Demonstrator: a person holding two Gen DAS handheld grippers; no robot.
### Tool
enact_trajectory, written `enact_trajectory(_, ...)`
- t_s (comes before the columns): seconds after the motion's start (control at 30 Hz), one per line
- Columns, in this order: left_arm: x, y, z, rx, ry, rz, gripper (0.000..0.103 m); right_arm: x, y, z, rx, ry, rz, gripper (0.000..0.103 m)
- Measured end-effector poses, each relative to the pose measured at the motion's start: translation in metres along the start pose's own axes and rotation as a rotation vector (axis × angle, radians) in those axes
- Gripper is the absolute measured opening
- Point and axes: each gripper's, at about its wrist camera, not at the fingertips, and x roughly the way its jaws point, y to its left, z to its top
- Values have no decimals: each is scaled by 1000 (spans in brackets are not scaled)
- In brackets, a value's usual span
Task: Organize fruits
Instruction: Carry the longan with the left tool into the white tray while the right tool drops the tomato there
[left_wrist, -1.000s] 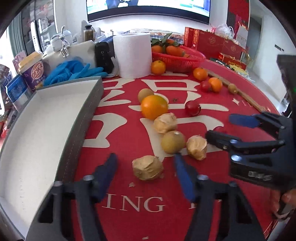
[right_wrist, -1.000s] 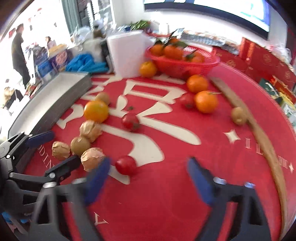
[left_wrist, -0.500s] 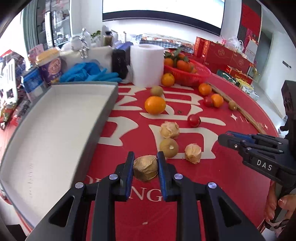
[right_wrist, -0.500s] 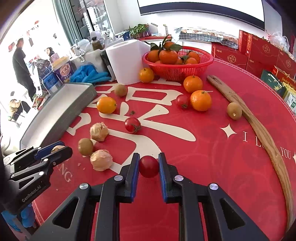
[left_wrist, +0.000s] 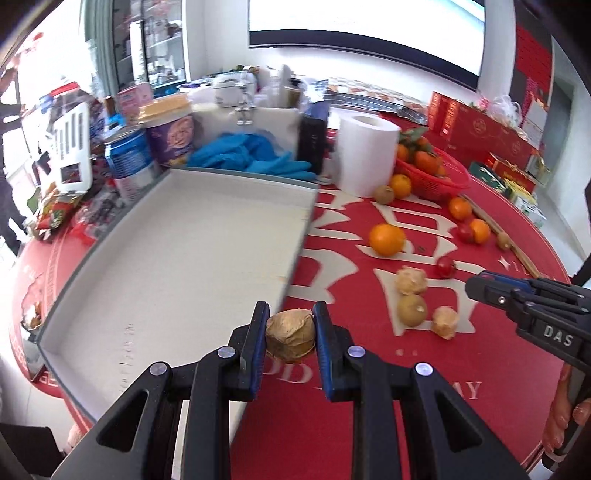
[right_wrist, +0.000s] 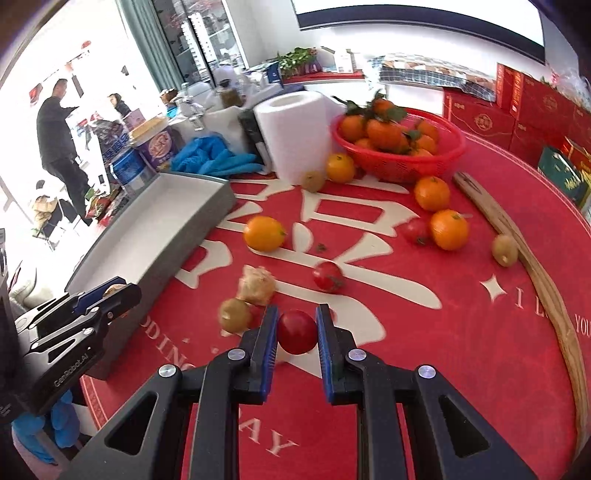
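Blue-padded and clamped tight, the left gripper (left_wrist: 290, 334) pinches a papery tan husked fruit (left_wrist: 290, 334) above the desk (left_wrist: 369, 424), just over the near right rim of the grey tray (left_wrist: 177, 258). The right gripper (right_wrist: 296, 332) squeezes a small red tomato (right_wrist: 296, 331) between its pads, raised over the red cloth near the desk's front edge. Just beyond the tomato, toward the tray, lie a brown kiwi (right_wrist: 235, 314) and another husked fruit (right_wrist: 256, 285), touching or nearly so. A second tomato (right_wrist: 327, 277) sits a little farther in, near the desk's middle, and an orange (right_wrist: 264, 233) lies past it, near the tray's right wall. Toward the right edge rest two oranges (right_wrist: 448, 229), a third tomato (right_wrist: 416, 230), a kiwi (right_wrist: 504, 249) and a curved wooden stick (right_wrist: 517, 251). At the far edge stand a red basket (right_wrist: 399, 162) of mandarins, a white paper roll (right_wrist: 291, 133) and blue gloves (right_wrist: 214, 157).
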Motion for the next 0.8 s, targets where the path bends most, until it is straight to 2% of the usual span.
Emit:
enact_trajectory(0.3,4,47,0,-65,-20,85,26,13,54,18,-80,9,54,21)
enact_trajectory(0.6,18,90,-11,-137,9,159,26,38,107,31,-139,54,140,21)
enact_trajectory(0.8,32,107,-23,-176,52,182,26,57,139,36,-181,78,172,21)
